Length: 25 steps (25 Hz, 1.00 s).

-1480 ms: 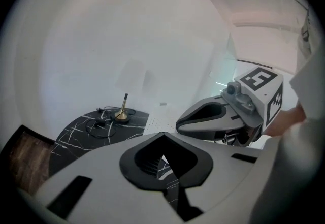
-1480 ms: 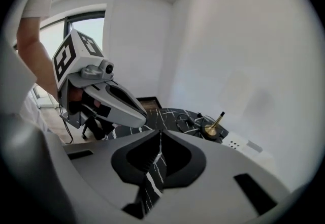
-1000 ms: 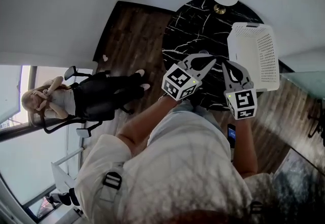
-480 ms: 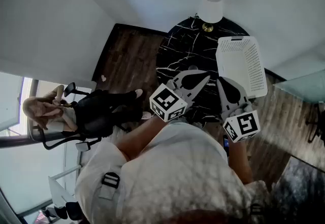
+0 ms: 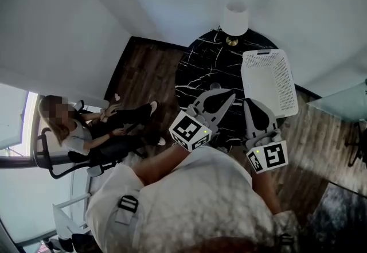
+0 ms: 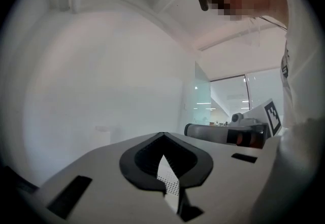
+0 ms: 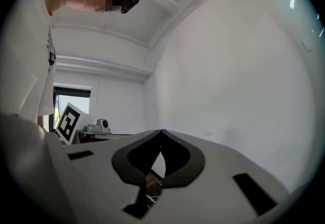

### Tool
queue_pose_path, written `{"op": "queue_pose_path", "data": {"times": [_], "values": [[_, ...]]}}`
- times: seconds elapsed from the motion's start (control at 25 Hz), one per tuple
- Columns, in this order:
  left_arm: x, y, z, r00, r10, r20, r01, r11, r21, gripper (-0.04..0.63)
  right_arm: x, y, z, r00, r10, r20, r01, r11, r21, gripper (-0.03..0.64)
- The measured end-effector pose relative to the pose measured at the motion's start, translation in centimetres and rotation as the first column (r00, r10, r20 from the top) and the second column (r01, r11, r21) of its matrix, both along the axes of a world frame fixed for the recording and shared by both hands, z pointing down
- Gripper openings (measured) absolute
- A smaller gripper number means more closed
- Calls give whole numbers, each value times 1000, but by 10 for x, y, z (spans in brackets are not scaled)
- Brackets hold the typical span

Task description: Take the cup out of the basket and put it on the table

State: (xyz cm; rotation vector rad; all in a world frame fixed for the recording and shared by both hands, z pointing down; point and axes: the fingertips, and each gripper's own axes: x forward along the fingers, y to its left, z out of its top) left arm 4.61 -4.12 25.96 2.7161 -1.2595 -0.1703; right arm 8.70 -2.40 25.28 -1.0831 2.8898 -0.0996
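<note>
Round black marble table (image 5: 198, 74): 12 o'clock of the wearer, on a dark wood floor (image 5: 146, 68).
Seated person (image 5: 86, 131): in an office chair at 9 o'clock, well apart from the table.
White perforated basket (image 5: 269, 82): at the table's 3 o'clock edge.
Lamp (image 5: 234, 18), white shade: at the table's 12 o'clock.
Left gripper (image 5: 229, 92): over the table, jaws closed tip to tip, nothing between them.
Right gripper (image 5: 252, 101): jaws likewise closed and empty, tip near the basket's 7 o'clock corner.
Cup: cannot be made out in the basket.

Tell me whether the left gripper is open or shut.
Shut. On the left gripper, the jaw tips meet with nothing clamped between them; the head view shows them together too.
</note>
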Motion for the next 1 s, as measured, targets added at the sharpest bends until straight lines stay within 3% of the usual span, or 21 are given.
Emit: {"op": "queue_pose_path", "data": {"times": [0.32, 1.0], "values": [[6, -4, 3, 1000, 18, 2, -18, 1000, 4, 6, 10, -11, 1, 998, 50, -32, -49, 998, 24, 8], [0, -13, 16, 999, 31, 11, -30, 999, -44, 6, -6, -23, 11, 998, 12, -56, -12, 1000, 7, 8]]}}
